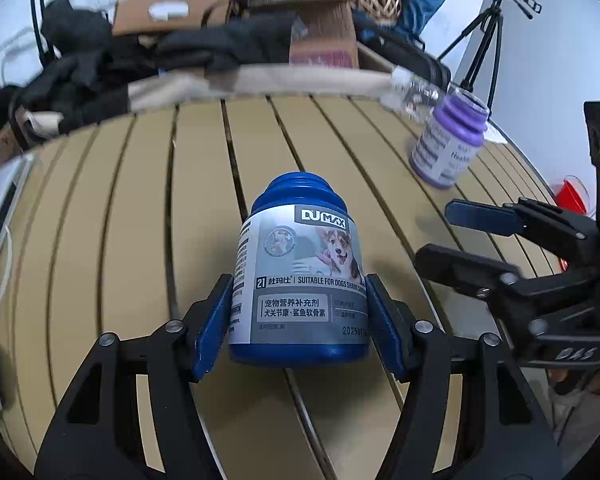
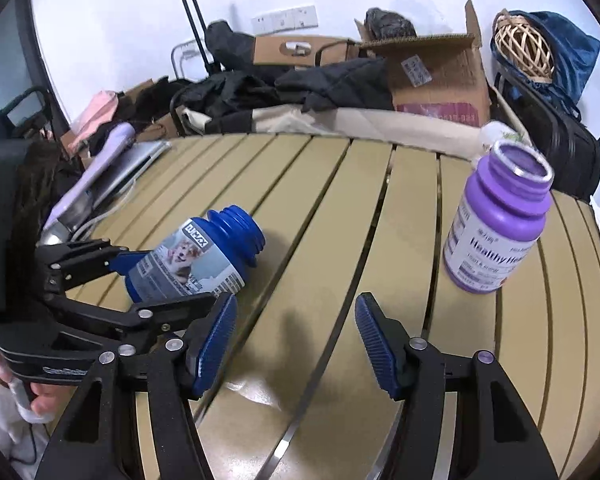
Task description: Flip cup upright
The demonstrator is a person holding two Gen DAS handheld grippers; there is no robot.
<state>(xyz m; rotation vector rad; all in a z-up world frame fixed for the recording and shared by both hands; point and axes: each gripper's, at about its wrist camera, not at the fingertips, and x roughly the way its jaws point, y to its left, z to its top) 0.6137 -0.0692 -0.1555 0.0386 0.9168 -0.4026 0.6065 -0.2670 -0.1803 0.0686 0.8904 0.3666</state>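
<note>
A blue open-mouthed bottle (image 1: 300, 276) with a dog label lies on its side on the slatted table, mouth pointing away. My left gripper (image 1: 300, 320) is shut on the blue bottle, its blue pads against the bottle's sides near the base. The right wrist view shows the same bottle (image 2: 196, 256) held by the left gripper (image 2: 172, 280). My right gripper (image 2: 296, 340) is open and empty above the table, to the right of the bottle; it also shows in the left wrist view (image 1: 440, 236). A purple open bottle (image 2: 496, 224) stands upright at the right.
The purple bottle (image 1: 448, 140) stands at the far right of the beige slatted table (image 1: 140, 200), with a clear plastic bottle (image 1: 416, 92) behind it. Cardboard boxes (image 2: 436, 72), dark clothes and bags pile up beyond the table's far edge. A tripod (image 1: 488, 40) stands at the right.
</note>
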